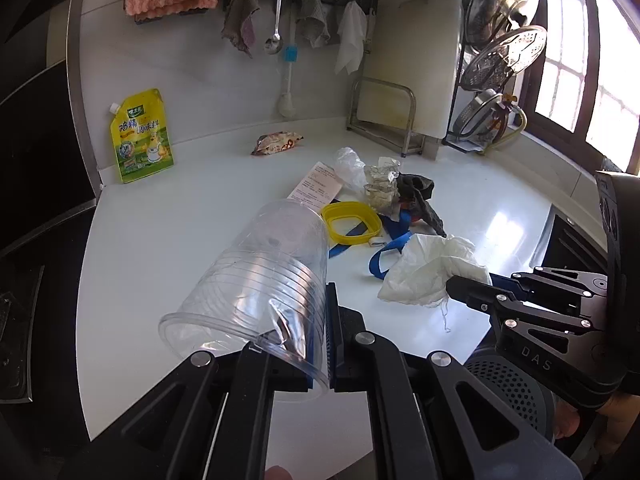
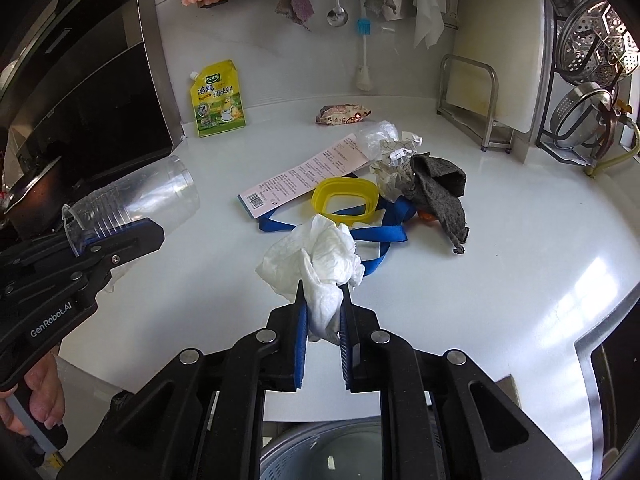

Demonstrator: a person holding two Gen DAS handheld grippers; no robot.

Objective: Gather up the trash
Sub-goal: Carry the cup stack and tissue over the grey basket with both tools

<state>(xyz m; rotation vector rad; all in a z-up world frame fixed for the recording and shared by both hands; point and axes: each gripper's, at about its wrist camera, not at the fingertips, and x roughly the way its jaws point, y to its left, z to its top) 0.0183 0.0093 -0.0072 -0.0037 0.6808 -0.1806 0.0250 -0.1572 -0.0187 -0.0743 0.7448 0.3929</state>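
My left gripper (image 1: 298,322) is shut on the rim of a clear plastic cup (image 1: 260,272), held on its side above the white counter (image 1: 180,220); the cup also shows in the right wrist view (image 2: 136,204). My right gripper (image 2: 324,304) is shut on a crumpled white tissue (image 2: 316,256), which also shows in the left wrist view (image 1: 428,272). On the counter lie a yellow plastic ring (image 2: 346,200), a blue strap (image 2: 376,236), a printed paper slip (image 2: 304,176), crumpled foil (image 2: 394,160), a clear plastic wrap (image 2: 378,132), a grey rag (image 2: 440,188) and a snack wrapper (image 2: 342,114).
A yellow seasoning pouch (image 2: 218,100) leans on the back wall. A cutting board in a metal rack (image 2: 476,108) and a rack of pot lids (image 2: 592,80) stand at the right. A black range hood (image 2: 88,92) is at the left. A bin opening (image 2: 340,456) shows below my right gripper.
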